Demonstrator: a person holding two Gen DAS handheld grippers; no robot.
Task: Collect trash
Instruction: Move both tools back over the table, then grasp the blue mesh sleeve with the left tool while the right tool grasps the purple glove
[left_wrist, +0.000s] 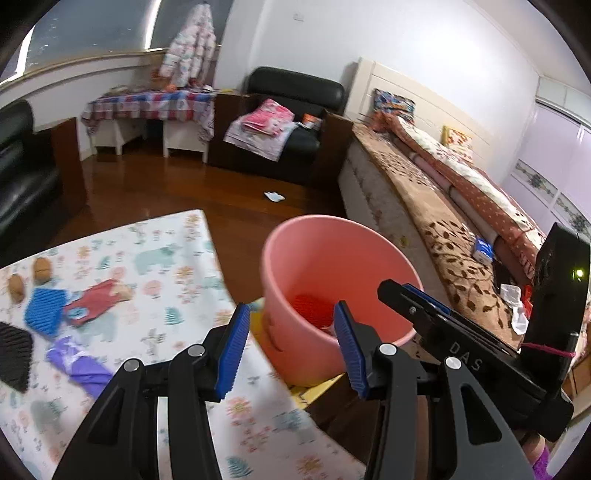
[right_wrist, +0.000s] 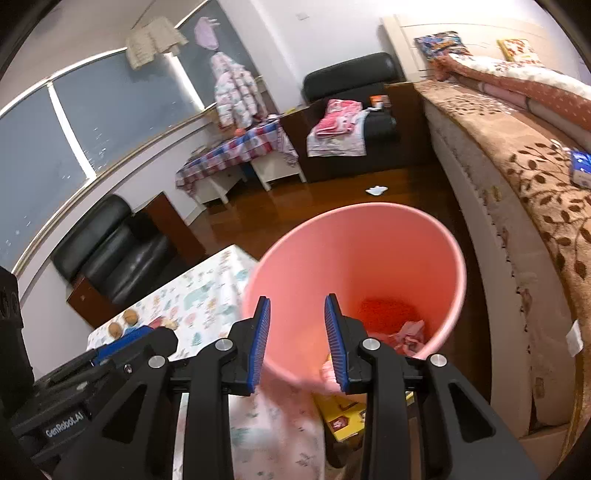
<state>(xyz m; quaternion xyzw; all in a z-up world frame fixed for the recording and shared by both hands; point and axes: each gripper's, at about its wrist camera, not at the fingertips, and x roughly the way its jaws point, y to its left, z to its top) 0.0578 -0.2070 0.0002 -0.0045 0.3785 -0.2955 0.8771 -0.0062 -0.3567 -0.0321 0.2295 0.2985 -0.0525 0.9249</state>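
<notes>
A pink bin (left_wrist: 332, 266) stands at the table's right edge, with red and pink scraps at its bottom (right_wrist: 402, 332). My left gripper (left_wrist: 291, 350) is open and empty, just short of the bin's near wall. My right gripper (right_wrist: 297, 341) is open and empty over the bin's near rim (right_wrist: 354, 251); it shows in the left wrist view (left_wrist: 436, 325) beside the bin. On the patterned tablecloth (left_wrist: 166, 280) lie a red wrapper (left_wrist: 92, 301), a blue scrap (left_wrist: 44, 312), a purple wrapper (left_wrist: 79, 365), a black scrap (left_wrist: 14, 350) and two walnuts (left_wrist: 29, 278).
A bed (left_wrist: 443, 221) with a brown leaf blanket runs along the right. A white scrap (left_wrist: 274, 196) lies on the wooden floor. Black armchairs (left_wrist: 295, 122) and a checked-cloth table (left_wrist: 147, 107) stand at the back. A yellow box (right_wrist: 343, 417) sits under the bin.
</notes>
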